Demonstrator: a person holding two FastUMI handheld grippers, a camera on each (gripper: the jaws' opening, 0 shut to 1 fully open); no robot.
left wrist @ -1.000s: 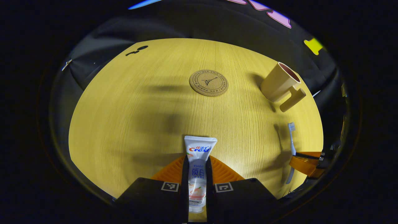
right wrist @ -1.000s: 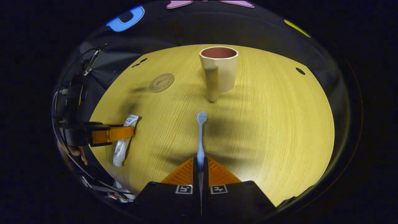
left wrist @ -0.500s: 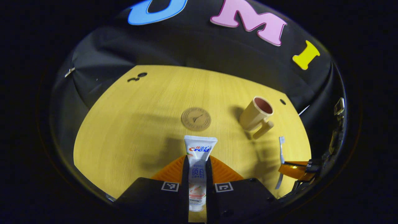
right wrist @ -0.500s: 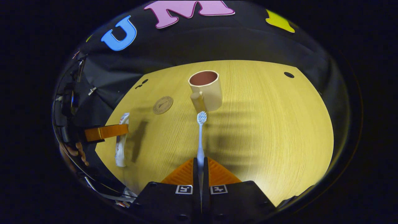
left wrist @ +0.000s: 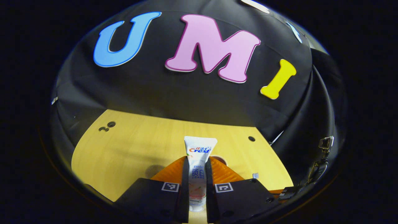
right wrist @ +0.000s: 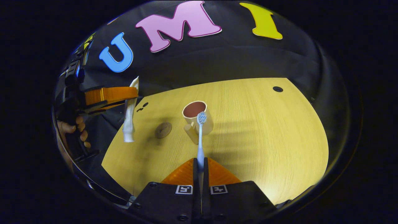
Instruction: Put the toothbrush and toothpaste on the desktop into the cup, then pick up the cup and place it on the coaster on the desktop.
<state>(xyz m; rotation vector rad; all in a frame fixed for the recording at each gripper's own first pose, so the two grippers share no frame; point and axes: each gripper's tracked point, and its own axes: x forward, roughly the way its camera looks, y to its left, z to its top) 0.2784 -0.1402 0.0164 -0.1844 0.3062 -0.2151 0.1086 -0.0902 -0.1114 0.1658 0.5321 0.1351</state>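
Yellow wood-grain desktop (right wrist: 264, 130), one, backed by black cloth wall (left wrist: 186, 93). Standing upright near its middle: one beige angular cup with reddish inside (right wrist: 195, 115), handle toward the right gripper view's camera. Left of the cup, lying flat and apart from it: one round cork coaster (right wrist: 163, 129), bare. Farther left of the cup and raised clear of the desktop: left gripper (right wrist: 132, 95), held by a hand (right wrist: 74, 130), both fingers clamped on one white toothpaste tube (left wrist: 199, 161), cap end hanging down. Just in front of the cup: right gripper (right wrist: 200, 169), fingers closed tight on the handle of one pale blue toothbrush (right wrist: 201, 137), bristle head overlapping the cup's rim in the picture.
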